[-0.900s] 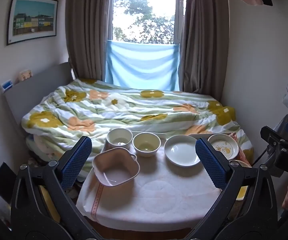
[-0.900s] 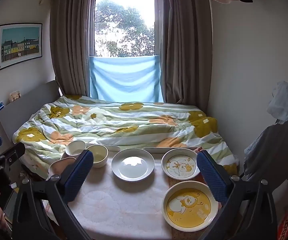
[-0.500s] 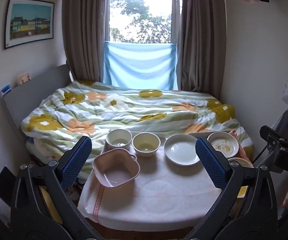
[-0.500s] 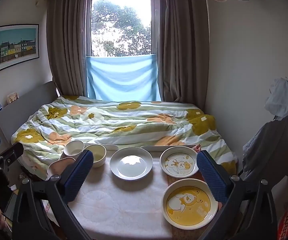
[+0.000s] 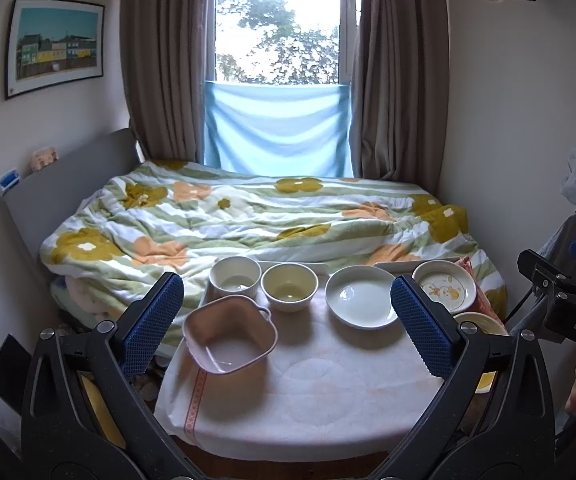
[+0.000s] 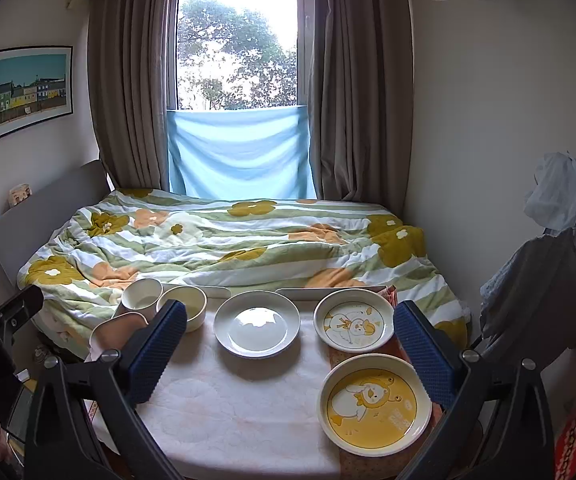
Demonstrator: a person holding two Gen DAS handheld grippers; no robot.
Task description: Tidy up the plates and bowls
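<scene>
On the cloth-covered table [image 5: 308, 392] stand a pink square bowl with handles [image 5: 230, 334], a white round bowl [image 5: 235, 276], a cream bowl [image 5: 289, 286], a plain white plate [image 5: 362, 296] and a small duck plate [image 5: 444, 286]. In the right wrist view the white plate [image 6: 257, 324], the duck plate [image 6: 354, 325] and a larger yellow duck plate [image 6: 375, 402] show. My left gripper [image 5: 286, 326] is open and empty above the table's near side. My right gripper [image 6: 288, 350] is open and empty, held back from the plates.
A bed with a flowered quilt [image 5: 256, 216] lies just behind the table. Curtains and a window [image 5: 280, 40] are at the back. Clothes hang at the right [image 6: 560, 240]. The other gripper shows at the right edge [image 5: 568, 304].
Both grippers have drifted slightly, so the scene shifts a little in each view. The dishes have not moved and both grippers stay open.
</scene>
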